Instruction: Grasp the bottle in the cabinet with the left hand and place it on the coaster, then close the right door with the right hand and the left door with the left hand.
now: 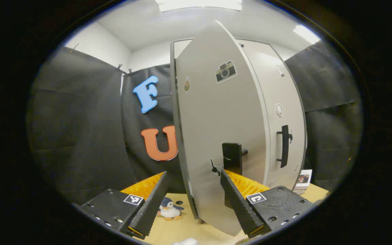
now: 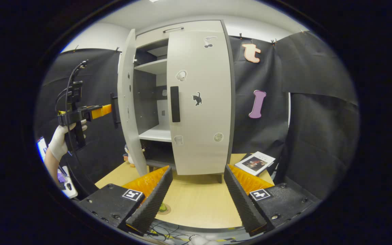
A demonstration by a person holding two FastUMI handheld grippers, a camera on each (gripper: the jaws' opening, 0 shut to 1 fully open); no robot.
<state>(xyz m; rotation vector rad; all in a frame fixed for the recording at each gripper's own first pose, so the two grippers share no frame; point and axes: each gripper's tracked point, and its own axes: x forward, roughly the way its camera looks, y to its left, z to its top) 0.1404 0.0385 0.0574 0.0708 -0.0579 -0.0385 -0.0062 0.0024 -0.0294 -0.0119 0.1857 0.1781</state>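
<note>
**Left door half shut, right door closed**

Between the spread fingers of the left gripper (image 1: pixel 192 207), in the left gripper view, stands the edge of the cabinet's left door (image 1: pixel 216 136), swung partway out. Both fingers stand wide apart and hold nothing; the right-hand one sits just in front of the door's black handle (image 1: pixel 232 157), a placement that seems meant for pushing the panel home rather than grasping it. Low beside the door's hinge side, a toy penguin (image 1: pixel 169 210) rests on the wooden surface (image 1: pixel 196 228).

Nearest in the right gripper view, the right gripper (image 2: pixel 196 200) hangs back over the surface with its fingers parted and empty, probably because its door is done. Just behind its left finger lies the round coaster (image 2: pixel 163 208) with something green on it, likely the bottle, though too little shows to be sure. Farther off, the right door (image 2: pixel 199 102) lies flush against the cabinet, while a gloved hand (image 2: pixel 60 139) holds the left gripper up at the open door. A booklet (image 2: pixel 254 162) lies by the cabinet's foot.
</note>
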